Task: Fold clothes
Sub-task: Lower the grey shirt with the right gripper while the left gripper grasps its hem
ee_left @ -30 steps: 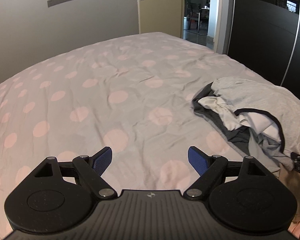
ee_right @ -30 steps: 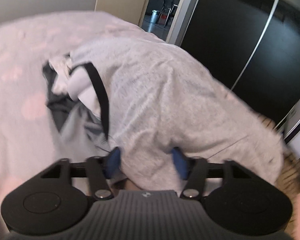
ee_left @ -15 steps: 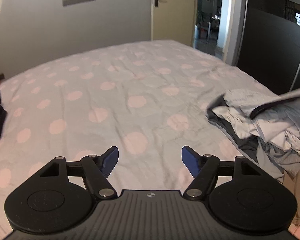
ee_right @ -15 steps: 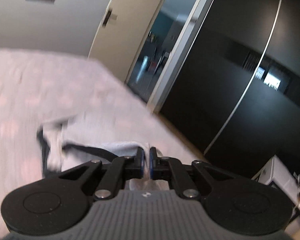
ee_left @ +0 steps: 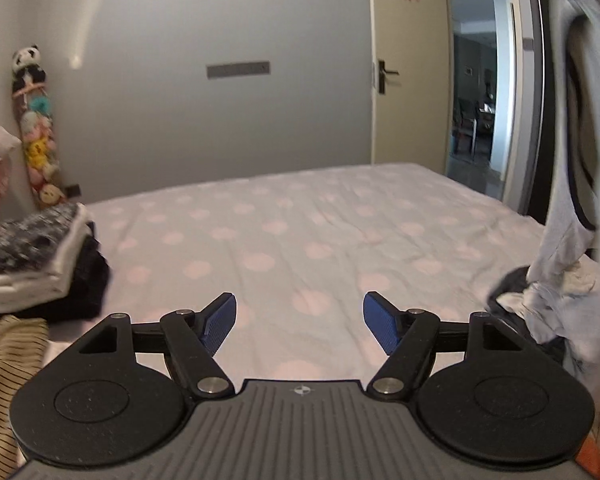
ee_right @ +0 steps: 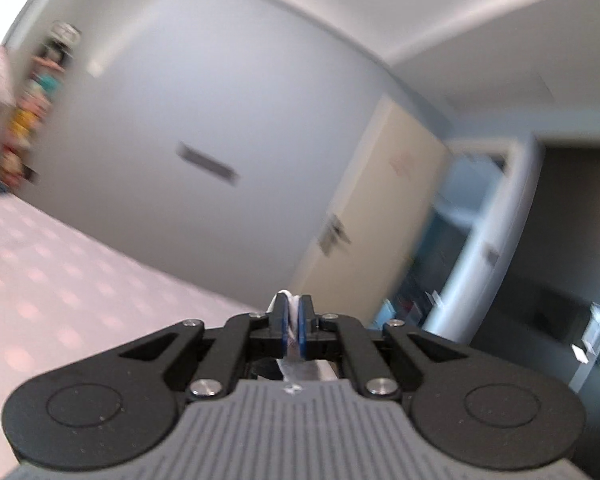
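Lifted clear of the pile [ee_left: 540,300] since the earlier frame, the grey garment [ee_left: 568,184] now hangs at the right above the bed [ee_left: 300,232], pinched in the clenched right claw [ee_right: 295,322]. Its left claw [ee_left: 299,322], released and empty after narrowing slightly, should catch a hanging edge or corner so the garment spreads flat on the bare sheet.

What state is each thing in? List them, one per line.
Left gripper: open, empty, over the bed.
Right gripper: shut on the pale grey garment.
Pale grey garment with dark trim: hanging, lifted above the pile.
Unfolded clothes pile: crumpled.
Folded clothes stack: stacked.
Cream door: open.
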